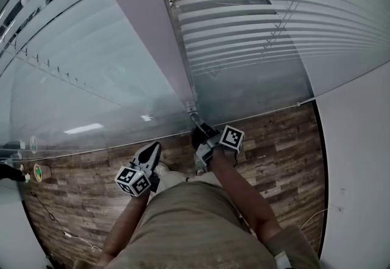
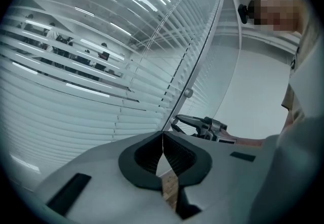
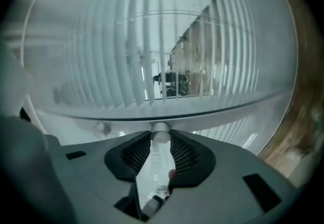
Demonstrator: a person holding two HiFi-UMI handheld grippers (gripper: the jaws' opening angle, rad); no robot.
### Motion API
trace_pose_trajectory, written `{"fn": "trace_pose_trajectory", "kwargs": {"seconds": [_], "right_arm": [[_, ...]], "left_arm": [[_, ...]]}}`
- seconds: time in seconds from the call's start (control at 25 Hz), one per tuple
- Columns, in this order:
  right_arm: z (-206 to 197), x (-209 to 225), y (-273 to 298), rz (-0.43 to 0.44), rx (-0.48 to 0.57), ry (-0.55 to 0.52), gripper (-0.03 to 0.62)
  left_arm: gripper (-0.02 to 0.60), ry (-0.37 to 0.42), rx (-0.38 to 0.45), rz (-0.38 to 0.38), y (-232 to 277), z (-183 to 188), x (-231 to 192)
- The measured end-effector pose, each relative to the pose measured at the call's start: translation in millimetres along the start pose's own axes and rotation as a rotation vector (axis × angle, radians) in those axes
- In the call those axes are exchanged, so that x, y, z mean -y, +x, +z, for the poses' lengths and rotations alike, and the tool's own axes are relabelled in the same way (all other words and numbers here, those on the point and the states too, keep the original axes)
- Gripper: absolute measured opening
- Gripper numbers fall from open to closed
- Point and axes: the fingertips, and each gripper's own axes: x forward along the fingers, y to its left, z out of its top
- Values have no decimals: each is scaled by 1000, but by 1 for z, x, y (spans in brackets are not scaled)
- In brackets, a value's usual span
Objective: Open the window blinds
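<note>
White slatted blinds (image 1: 256, 24) hang behind the glass wall in front of me, their slats (image 2: 76, 96) nearly flat. My right gripper (image 1: 196, 120) reaches to the foot of the grey post. In the right gripper view a clear rod (image 3: 154, 167) with a silver end cap (image 3: 161, 134) lies between the pads, and the right gripper (image 3: 161, 139) is shut on it. My left gripper (image 1: 153, 147) hangs lower and to the left, apart from the blinds. Its jaws (image 2: 163, 134) meet with nothing between them. The left gripper view shows the right gripper (image 2: 177, 119) from the side.
A wide grey post (image 1: 152, 24) splits the glass into two panes. A small silver knob (image 2: 188, 93) sits on the glass. Wood-plank floor (image 1: 274, 146) runs under the window, a white wall (image 1: 359, 158) stands at the right, and a thin cable (image 1: 55, 219) lies at lower left.
</note>
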Motion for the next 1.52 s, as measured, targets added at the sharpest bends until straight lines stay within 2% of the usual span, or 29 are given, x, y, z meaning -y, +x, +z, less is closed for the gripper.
{"fn": "trace_pose_trajectory", "kwargs": {"seconds": [0.04, 0.12, 0.32, 0.4, 0.68, 0.76, 0.84, 0.96, 1.12, 1.2, 1.4, 1.52], "right_arm": [[0, 1, 0, 51, 10, 106, 126], [1, 3, 1, 107, 22, 210, 126], [2, 3, 2, 78, 0, 157, 127], [2, 3, 1, 95, -9, 206, 127], [-1, 10, 2, 305, 34, 687, 127], [-1, 13, 3, 338, 40, 728, 127], [0, 15, 3, 332, 35, 703, 127], [1, 11, 2, 253, 7, 555, 127], [3, 6, 1, 64, -39, 154, 127], [4, 2, 1, -58, -60, -84, 127], [0, -3, 3, -433, -130, -782, 126], [-2, -7, 5, -601, -157, -1198, 127]], "left_arm": [[15, -1, 0, 1, 0, 0, 0], [15, 1, 0, -1, 1, 0, 0], [15, 1, 1, -4, 2, 2, 1], [15, 1, 0, -5, 3, 1, 2], [15, 3, -1, -10, 4, 1, 5], [15, 2, -3, -9, 4, 1, 5], [15, 2, -4, -8, 4, 0, 4], [15, 1, -4, -6, 4, -1, 6], [15, 5, -3, -8, 4, -2, 7], [15, 6, -2, -7, 4, -1, 8], [15, 8, 0, -8, 4, 0, 9], [15, 10, 1, -9, 3, 0, 10]]}}
